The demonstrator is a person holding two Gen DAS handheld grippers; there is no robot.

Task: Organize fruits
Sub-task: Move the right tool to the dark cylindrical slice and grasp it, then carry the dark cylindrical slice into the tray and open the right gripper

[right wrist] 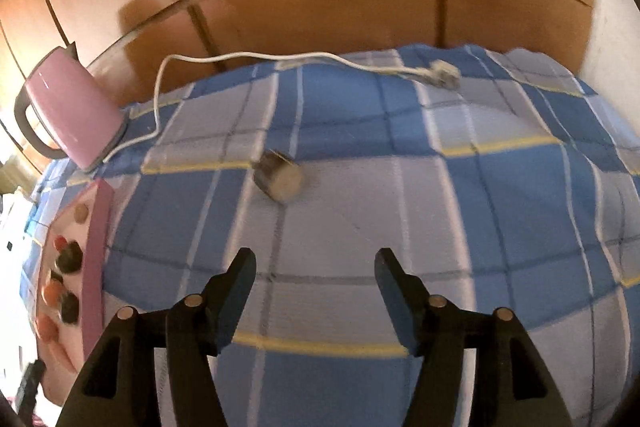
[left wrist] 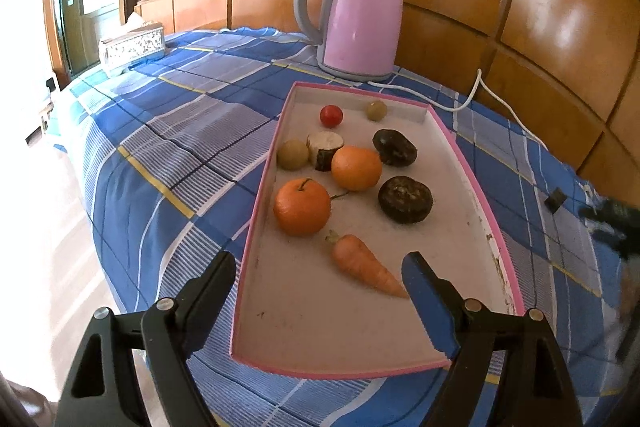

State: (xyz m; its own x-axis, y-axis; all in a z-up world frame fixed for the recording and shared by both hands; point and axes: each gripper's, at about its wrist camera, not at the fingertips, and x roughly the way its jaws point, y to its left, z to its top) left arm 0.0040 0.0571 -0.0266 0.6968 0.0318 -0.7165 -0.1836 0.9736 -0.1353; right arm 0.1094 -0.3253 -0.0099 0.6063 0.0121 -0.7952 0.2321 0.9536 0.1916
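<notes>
A pink-rimmed white tray point(left wrist: 320, 327) on the blue checked cloth holds two oranges point(left wrist: 302, 207) point(left wrist: 356, 167), a carrot point(left wrist: 364, 267), two dark brown round fruits point(left wrist: 405, 199), a red tomato point(left wrist: 331, 115), two small yellow-green fruits point(left wrist: 293, 155) and a cut stub with a pale face point(left wrist: 325, 149). My left gripper point(left wrist: 320, 261) is open over the tray's near end, with the carrot lying just ahead of its fingers. My right gripper point(right wrist: 315, 255) is open above bare cloth and holds nothing. A small blurred cylinder point(right wrist: 280, 179) lies on the cloth beyond it. The tray point(right wrist: 96, 267) is at its far left.
A pink kettle point(left wrist: 360, 15) stands behind the tray against the wooden wall. Its white cord point(right wrist: 240, 57) runs along the cloth's back edge to a plug point(right wrist: 440, 75). A patterned tissue box point(left wrist: 132, 47) sits at the far left corner. The cloth drops off at the left.
</notes>
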